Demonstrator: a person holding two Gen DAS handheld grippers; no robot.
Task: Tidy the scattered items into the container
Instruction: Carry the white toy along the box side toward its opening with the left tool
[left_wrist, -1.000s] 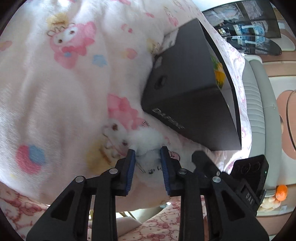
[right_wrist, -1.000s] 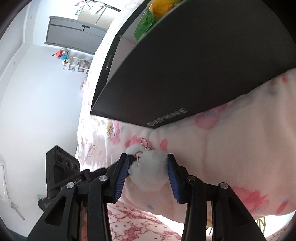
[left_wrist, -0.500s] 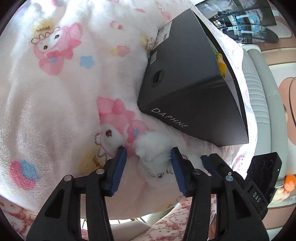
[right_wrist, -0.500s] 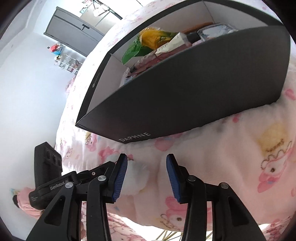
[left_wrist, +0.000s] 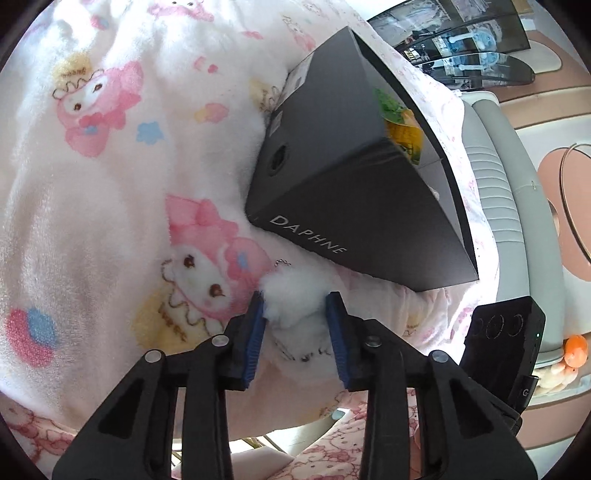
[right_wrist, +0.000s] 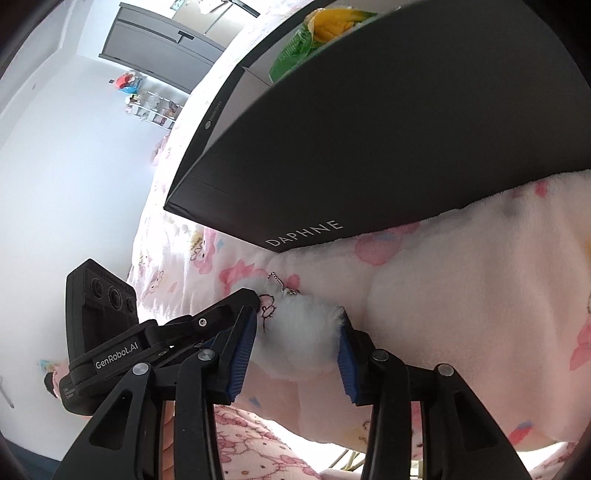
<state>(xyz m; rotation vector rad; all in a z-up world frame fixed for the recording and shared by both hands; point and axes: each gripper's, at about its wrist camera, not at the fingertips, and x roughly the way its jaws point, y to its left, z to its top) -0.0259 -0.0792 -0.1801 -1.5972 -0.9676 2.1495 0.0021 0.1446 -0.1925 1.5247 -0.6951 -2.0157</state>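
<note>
Just in front of the black box (left_wrist: 354, 192), on the pink cartoon-print blanket (left_wrist: 110, 184), we have a white fluffy pompom (left_wrist: 293, 295) with a short bead chain (right_wrist: 281, 286) at its top. Both grippers have come at it together. The left gripper (left_wrist: 295, 314) has the pompom between its blue fingers (left_wrist: 255, 332), which are closing and already touch the fluff on both sides. The right gripper (right_wrist: 297, 339) straddles the same pompom from the other side, its fingers (right_wrist: 242, 354) closing too and pressing into the fur.

The box sits open-topped with a green and yellow packet (right_wrist: 314, 37) already inside (so some tidying looks done), and its near wall rises directly behind the pompom. We judge the two-sided hold is there because the soft ball gives so little to bite on; one gripper should let go before the lift, or the chain may snag. The next move, we think, calls for raising it over that wall.
</note>
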